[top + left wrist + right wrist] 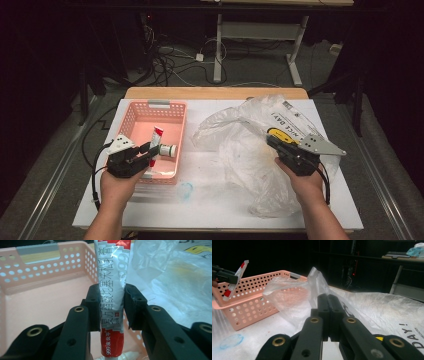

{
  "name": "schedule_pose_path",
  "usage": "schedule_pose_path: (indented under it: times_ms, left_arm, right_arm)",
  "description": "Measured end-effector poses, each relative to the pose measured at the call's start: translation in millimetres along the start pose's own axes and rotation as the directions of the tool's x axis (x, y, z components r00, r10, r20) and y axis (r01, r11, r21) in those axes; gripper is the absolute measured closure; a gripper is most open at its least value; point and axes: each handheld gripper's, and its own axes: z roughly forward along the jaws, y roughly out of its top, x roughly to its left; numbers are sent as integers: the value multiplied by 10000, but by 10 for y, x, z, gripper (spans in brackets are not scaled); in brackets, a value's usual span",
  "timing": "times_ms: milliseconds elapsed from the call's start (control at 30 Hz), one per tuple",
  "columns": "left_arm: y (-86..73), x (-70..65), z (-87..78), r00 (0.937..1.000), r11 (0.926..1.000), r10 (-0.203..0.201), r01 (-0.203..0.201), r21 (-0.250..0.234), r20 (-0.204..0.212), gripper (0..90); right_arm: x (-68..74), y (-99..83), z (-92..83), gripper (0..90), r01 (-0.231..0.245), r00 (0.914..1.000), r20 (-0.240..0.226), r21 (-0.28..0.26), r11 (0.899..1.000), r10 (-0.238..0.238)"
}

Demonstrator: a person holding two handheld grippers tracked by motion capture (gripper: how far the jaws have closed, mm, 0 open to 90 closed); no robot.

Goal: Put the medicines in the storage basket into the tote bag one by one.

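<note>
Nearest to us in the left gripper view, our left gripper [111, 307] has its two black jaws pressed against the sides of a silver-and-red ointment tube [112, 290], which stands upright between them with its white cap end low. From the high view we see this tube held over the near right part of the pink perforated basket [131, 120], its cap pointing towards the bag. Our right gripper [328, 315] has its jaws fully together, pinching a fold of the clear plastic bag [294, 295]. That bag lies crumpled on the white surface [210, 200] to the right of the basket, with black lettering and a yellow mark on it. A faint blue ring [185, 190] is drawn on the surface near the basket's front corner.
</note>
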Motion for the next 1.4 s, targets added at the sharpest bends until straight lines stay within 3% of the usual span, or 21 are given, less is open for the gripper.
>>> schedule_pose_path:
  times_ms: [400, 700, 1400]
  left_arm:
    - [75, -161, -22, 9987, 9993, 94, -77, -353, 506, 670]
    - [154, -333, -23, 9952, 9973, 404, -347, -643, 895, 670]
    - [126, -732, 231, 9745, 9950, 982, -920, -400, 2016, 670]
  right_arm:
    - [0, 5, -3, 900, -27, 10000, -4, -7, 10000, 27]
    - [-2, 5, 1, 900, -12, 10000, 2, -12, 10000, 12]
    - [17, 16, -3, 900, 5, 10000, -43, -41, 10000, -5]
